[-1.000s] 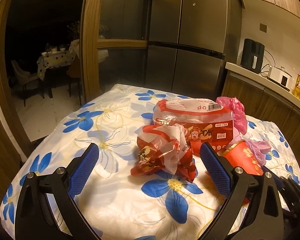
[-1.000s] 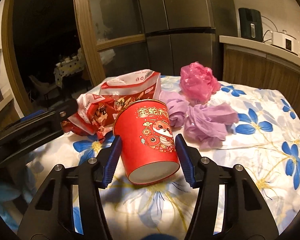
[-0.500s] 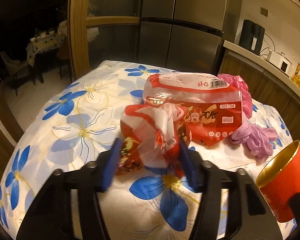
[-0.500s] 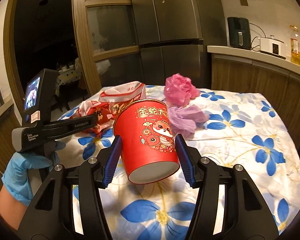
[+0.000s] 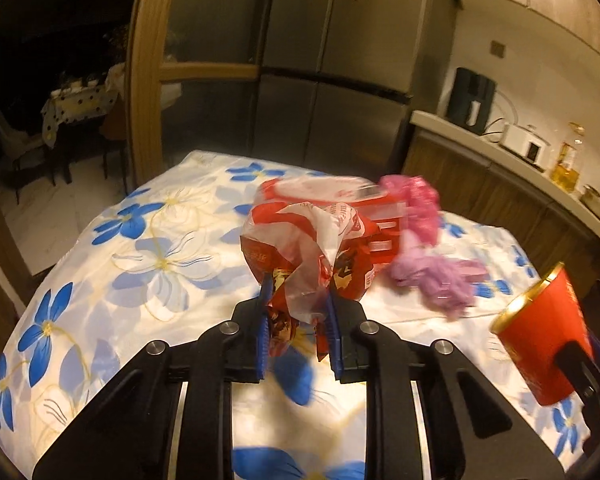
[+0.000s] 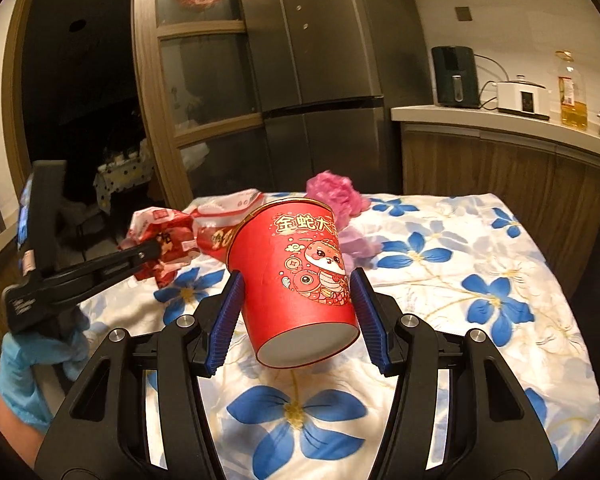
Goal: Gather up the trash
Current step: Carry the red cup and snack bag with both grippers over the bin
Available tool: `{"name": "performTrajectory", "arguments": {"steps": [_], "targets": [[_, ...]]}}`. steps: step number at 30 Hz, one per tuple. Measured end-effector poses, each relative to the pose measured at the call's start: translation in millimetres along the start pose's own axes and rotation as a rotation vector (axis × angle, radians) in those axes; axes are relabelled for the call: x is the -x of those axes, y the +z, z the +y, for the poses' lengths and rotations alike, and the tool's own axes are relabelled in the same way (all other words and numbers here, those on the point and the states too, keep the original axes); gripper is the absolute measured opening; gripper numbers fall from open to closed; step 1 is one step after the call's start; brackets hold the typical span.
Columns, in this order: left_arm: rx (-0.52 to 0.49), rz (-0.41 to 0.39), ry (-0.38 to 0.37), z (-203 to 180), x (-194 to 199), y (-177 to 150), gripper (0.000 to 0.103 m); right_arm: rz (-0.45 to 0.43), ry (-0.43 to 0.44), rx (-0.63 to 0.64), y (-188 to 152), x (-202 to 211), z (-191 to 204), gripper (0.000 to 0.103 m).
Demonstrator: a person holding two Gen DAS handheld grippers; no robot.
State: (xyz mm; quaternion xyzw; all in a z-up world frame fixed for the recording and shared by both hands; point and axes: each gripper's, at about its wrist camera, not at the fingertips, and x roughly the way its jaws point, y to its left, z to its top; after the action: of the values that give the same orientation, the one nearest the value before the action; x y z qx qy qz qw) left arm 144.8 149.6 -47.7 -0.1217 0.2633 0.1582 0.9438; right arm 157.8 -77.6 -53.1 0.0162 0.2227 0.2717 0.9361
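Note:
A crumpled red and white wrapper (image 5: pixel 300 240) sits between the blue pads of my left gripper (image 5: pixel 298 292). The jaws are closing and the pads press on its lower part, which looks lifted off the cloth. In the right wrist view the same wrapper (image 6: pixel 160 232) hangs at the tip of the left gripper (image 6: pixel 148 250). My right gripper (image 6: pixel 298 276) is shut on a red paper cup (image 6: pixel 296 248), tilted with its mouth away from me. The cup (image 5: pixel 540 340) also shows at the right edge of the left wrist view.
On the floral tablecloth (image 5: pixel 140 260) lie a large red snack bag (image 5: pixel 340 200), a pink plastic bag (image 5: pixel 416 204) and a purple one (image 5: pixel 440 276). A counter (image 6: pixel 500 120) with appliances runs along the right. A blue-gloved hand (image 6: pixel 24 364) holds the left gripper.
My left gripper went from wide open to closed on the crumpled wrapper and raised it a little. The right gripper drew back and up with the cup.

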Motion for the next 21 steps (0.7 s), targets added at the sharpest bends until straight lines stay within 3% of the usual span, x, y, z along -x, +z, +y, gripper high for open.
{"name": "performTrajectory", "arguments": {"steps": [12, 21], "targets": [[-0.091, -0.040, -0.139, -72.9, 27.1, 0.8, 0.023, -0.083, -0.091, -0.088, 3.2, 49.5, -49.9, 0.054], [-0.207, -0.065, -0.298, -165.0, 40.2, -4.4, 0.023, -0.164, -0.223, -0.172, 3.1, 97.7, -110.8, 0.054]]}}
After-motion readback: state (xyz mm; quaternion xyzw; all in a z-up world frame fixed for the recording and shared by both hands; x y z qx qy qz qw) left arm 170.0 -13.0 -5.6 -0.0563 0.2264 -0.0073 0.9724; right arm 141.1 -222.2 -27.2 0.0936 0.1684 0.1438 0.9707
